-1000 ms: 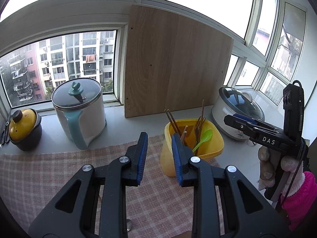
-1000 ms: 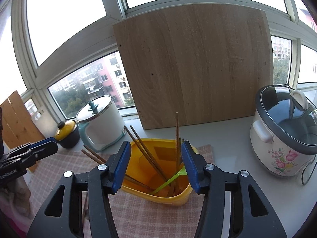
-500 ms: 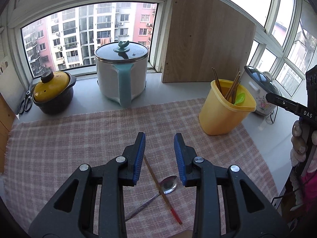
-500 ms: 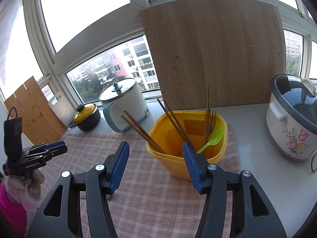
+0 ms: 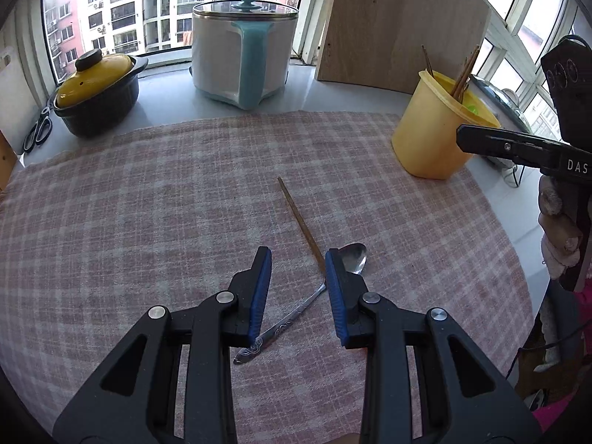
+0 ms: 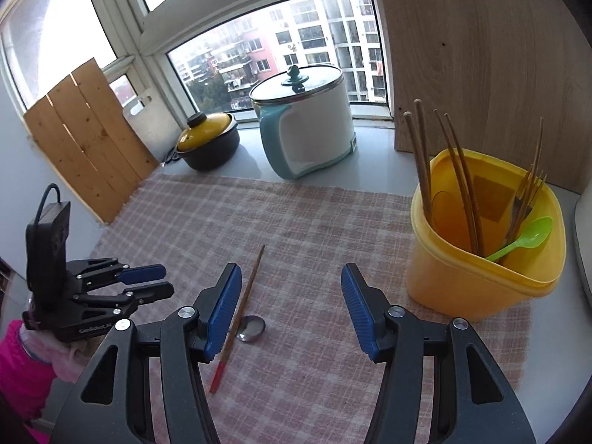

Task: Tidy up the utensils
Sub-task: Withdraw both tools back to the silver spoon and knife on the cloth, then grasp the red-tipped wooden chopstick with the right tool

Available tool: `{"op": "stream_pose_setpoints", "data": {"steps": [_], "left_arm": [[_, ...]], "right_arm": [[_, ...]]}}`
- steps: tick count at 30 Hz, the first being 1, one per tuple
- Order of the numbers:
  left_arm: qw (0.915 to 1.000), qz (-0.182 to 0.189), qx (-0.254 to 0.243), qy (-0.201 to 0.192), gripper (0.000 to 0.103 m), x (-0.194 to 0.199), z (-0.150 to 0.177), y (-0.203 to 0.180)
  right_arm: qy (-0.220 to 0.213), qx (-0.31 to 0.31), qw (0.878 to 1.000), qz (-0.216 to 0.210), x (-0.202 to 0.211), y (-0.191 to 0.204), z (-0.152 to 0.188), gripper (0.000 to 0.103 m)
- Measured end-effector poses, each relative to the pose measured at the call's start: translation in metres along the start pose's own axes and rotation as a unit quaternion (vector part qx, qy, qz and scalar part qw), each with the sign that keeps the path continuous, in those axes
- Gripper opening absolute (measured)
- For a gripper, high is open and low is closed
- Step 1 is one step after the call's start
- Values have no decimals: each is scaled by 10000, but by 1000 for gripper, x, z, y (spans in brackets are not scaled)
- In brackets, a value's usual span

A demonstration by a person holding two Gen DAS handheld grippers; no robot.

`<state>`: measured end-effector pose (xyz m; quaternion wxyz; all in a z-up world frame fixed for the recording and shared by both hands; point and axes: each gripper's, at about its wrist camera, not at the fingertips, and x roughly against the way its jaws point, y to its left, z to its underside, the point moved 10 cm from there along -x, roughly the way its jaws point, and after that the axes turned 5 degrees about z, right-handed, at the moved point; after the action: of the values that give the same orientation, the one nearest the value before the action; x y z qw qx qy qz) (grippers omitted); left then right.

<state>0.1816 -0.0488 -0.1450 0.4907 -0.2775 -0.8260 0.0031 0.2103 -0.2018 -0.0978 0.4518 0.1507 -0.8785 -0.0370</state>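
Two utensils lie on the checked cloth (image 5: 148, 192) — a single chopstick (image 5: 299, 222) crossing a metal spoon (image 5: 353, 255). The left gripper (image 5: 298, 281) hangs just above them, jaws narrowly parted and empty. The right gripper (image 6: 290, 307) hangs nearby, jaws wide and empty. The yellow holder (image 6: 481, 270) — already containing chopsticks, forks and a green spoon (image 6: 525, 238) — stands at the cloth's far right corner.

Metal spoon (image 5: 353, 254): glossy, embossed handle. Chopstick (image 5: 299, 222): matt wood. Checked cloth (image 5: 148, 203): woven, rough. Yellow container (image 6: 481, 277): smooth glossy plastic. Worktop (image 5: 166, 100): smooth, slightly reflective. Gripper pads (image 6: 222, 310): ribbed blue.
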Motion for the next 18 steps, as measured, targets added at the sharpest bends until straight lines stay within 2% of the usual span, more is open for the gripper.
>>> {"op": "stream_pose_setpoints", "data": {"steps": [7,12,14,18], "left_arm": [[9992,106,22,391,29,-22,30,7],[9984,98,-61,553,29,-32,40,7],[9981,83,-121,592,29,-35,42,7],[9979,120,-122,628,29,-38,44,7]], "right_arm": [[887,-15,9956,-317,-62,25,15,54],[1400,-77,9892,-429,-98,38,23,47],[1549,-143,9871,-371,-110,38,24,38],[1805,-233,9826,-360,-132,42,27,35]]}}
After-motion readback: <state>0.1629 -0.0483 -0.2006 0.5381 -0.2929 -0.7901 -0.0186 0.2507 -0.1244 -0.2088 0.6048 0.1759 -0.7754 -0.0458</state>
